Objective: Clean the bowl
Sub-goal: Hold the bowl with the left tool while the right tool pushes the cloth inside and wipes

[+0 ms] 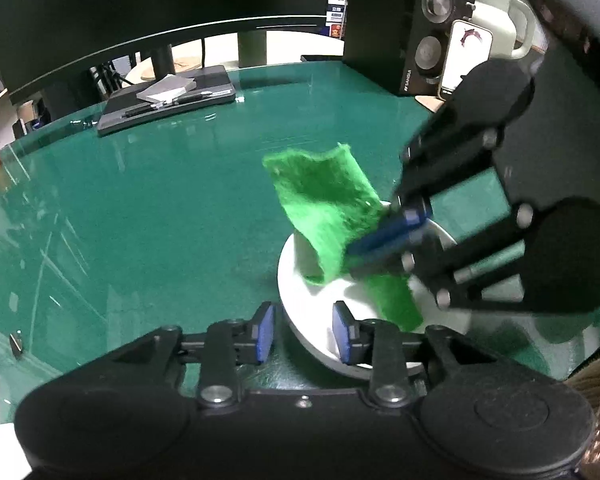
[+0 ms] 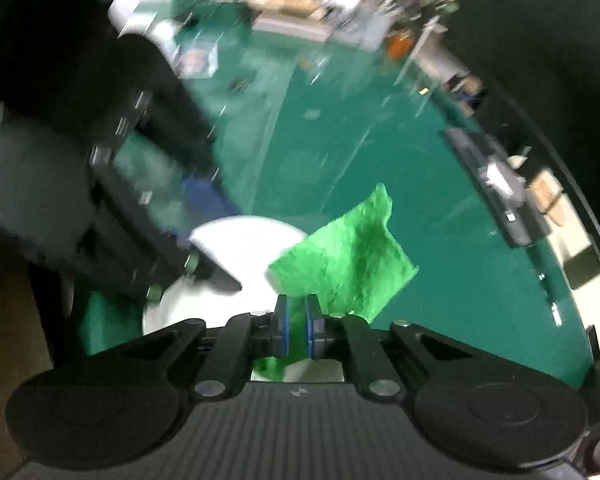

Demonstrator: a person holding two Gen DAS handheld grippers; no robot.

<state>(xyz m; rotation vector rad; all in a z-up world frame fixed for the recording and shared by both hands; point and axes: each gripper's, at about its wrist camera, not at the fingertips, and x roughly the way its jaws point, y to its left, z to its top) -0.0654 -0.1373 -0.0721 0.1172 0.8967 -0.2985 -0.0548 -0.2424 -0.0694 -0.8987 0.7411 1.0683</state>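
Green glass desk (image 1: 148, 208), wide bare stretch left of white bowl (image 1: 300, 284). Left gripper (image 1: 303, 330) straddling near rim, pads narrowly apart, contact unclear. Right gripper (image 2: 296, 330) clamped on green cloth (image 2: 340, 264), long axis slanting up-left over bowl in left view.
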